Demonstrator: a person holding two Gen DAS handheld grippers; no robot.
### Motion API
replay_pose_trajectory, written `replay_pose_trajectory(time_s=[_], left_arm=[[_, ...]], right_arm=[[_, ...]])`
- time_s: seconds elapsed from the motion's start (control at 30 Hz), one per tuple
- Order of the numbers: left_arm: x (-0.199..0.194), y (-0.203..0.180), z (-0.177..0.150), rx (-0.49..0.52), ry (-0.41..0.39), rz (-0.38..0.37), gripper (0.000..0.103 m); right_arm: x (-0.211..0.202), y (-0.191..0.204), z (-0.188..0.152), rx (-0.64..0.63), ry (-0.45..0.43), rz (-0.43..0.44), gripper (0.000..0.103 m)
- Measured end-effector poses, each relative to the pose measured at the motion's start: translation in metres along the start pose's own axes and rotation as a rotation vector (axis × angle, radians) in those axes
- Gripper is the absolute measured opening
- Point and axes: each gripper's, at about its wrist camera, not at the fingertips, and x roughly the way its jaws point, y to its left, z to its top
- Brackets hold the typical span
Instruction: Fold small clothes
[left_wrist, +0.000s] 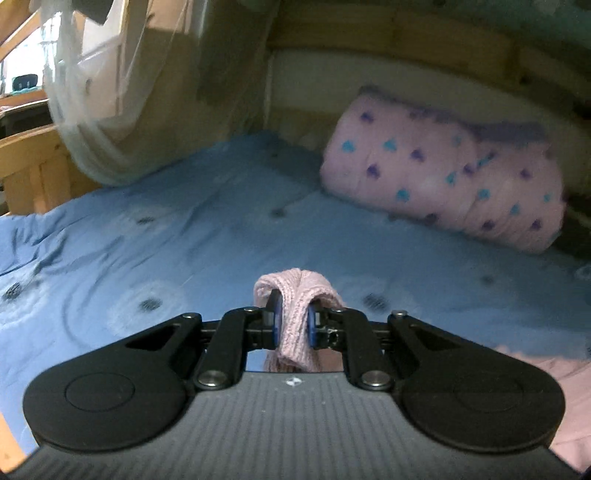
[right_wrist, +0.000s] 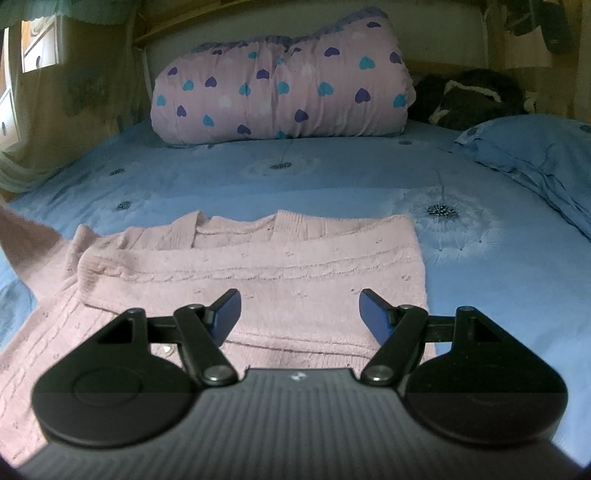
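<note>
— What is laid on the blue bed (right_wrist: 295, 184)?
— A pink sweater (right_wrist: 258, 266), near the front. One bunched fold is clamped in the left claw (left_wrist: 293, 321); the right claw (right_wrist: 300, 314) is held apart above it.

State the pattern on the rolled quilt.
Pink quilt with blue and purple hearts; clearest in the right wrist view.

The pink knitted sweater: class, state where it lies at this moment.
In the right wrist view, the pink knitted sweater lies on the blue bedsheet, just ahead of the open right gripper, with the heart-print quilt beyond it.
</note>
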Motion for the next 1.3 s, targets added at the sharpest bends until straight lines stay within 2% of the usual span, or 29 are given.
replay_pose_trajectory(time_s=[0.27,0.4,0.5,0.73,0.93,1.1,1.23,1.27,1.3], left_arm=[[-0.065,-0.071,0.031,-0.045,-0.062,-0.203,0.015],[-0.088,-0.121,0.031,-0.032,-0.044,-0.3,0.015],[-0.093,-0.161,0.019,-0.004,-0.018,-0.358,0.015],[-0.078,-0.252,-0.039,0.027,0.124,-0.473,0.015],[-0.042,-0.314,-0.119,0.162,0.234,-0.465,0.016],[-0.009,-0.333,-0.178,0.228,0.349,-0.471,0.016],[0.004,-0.338,-0.205,0.331,0.394,-0.493,0.018],[0.006,-0.339,-0.21,0.355,0.394,-0.496,0.02],[0.005,-0.339,-0.213,0.378,0.394,-0.496,0.027]], right_arm=[[-0.009,-0.002,0.003,0.014,-0.035,0.021,0.073],[-0.015,-0.006,0.007,0.032,-0.052,0.026,0.073],[-0.019,-0.01,0.009,0.055,-0.064,0.03,0.073],[-0.026,-0.021,0.013,0.093,-0.068,0.023,0.073],[-0.028,-0.035,0.016,0.149,-0.052,-0.003,0.073],[-0.025,-0.05,0.016,0.228,-0.024,-0.005,0.073],[-0.021,-0.053,0.016,0.243,-0.001,-0.006,0.073],[-0.02,-0.053,0.016,0.241,0.005,-0.005,0.073],[-0.019,-0.052,0.015,0.238,0.012,-0.004,0.073]])
